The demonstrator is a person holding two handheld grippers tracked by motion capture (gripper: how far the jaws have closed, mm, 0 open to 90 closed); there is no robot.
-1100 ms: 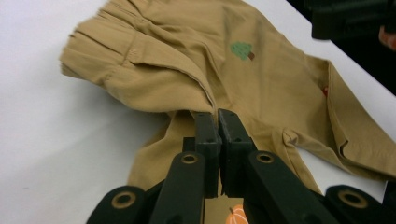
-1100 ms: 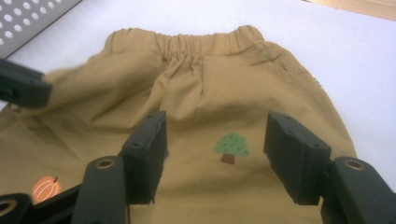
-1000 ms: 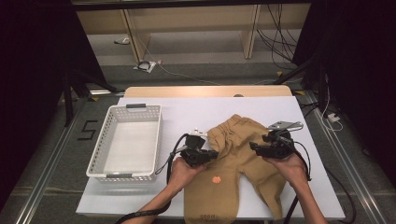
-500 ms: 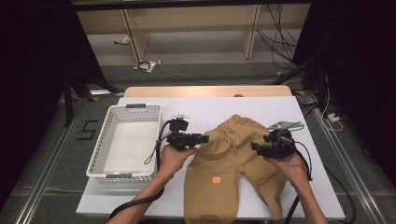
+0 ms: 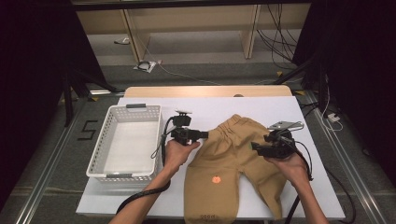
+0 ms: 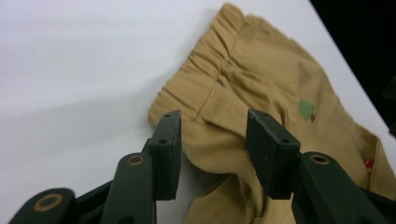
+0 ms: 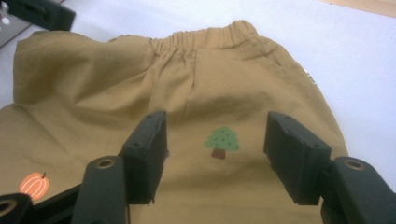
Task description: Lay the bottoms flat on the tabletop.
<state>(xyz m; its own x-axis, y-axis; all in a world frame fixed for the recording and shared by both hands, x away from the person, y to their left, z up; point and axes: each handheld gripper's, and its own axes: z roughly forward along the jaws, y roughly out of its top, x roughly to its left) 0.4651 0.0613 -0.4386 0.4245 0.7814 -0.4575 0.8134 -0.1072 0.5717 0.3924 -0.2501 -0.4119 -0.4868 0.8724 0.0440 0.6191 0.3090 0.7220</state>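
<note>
Tan child's trousers (image 5: 233,158) lie flat on the white table (image 5: 210,109), waistband toward the far side, legs toward me. An orange pumpkin print (image 5: 216,179) marks the left leg and a green tree print (image 7: 222,141) the seat. My left gripper (image 5: 201,135) is open, hovering at the trousers' left waist edge; in the left gripper view (image 6: 212,140) its jaws straddle the waistband corner (image 6: 187,100) from above. My right gripper (image 5: 256,147) is open over the trousers' right side, the tree print between its jaws (image 7: 212,149).
A white perforated basket (image 5: 125,141) stands empty on the table's left part, close to my left hand. Bare tabletop lies behind and to the right of the trousers. Shelving and cables (image 5: 275,42) are on the floor beyond the table.
My left gripper has moved away from the trousers' middle, out toward the basket, then back to the left waist edge. The right gripper has barely shifted.
</note>
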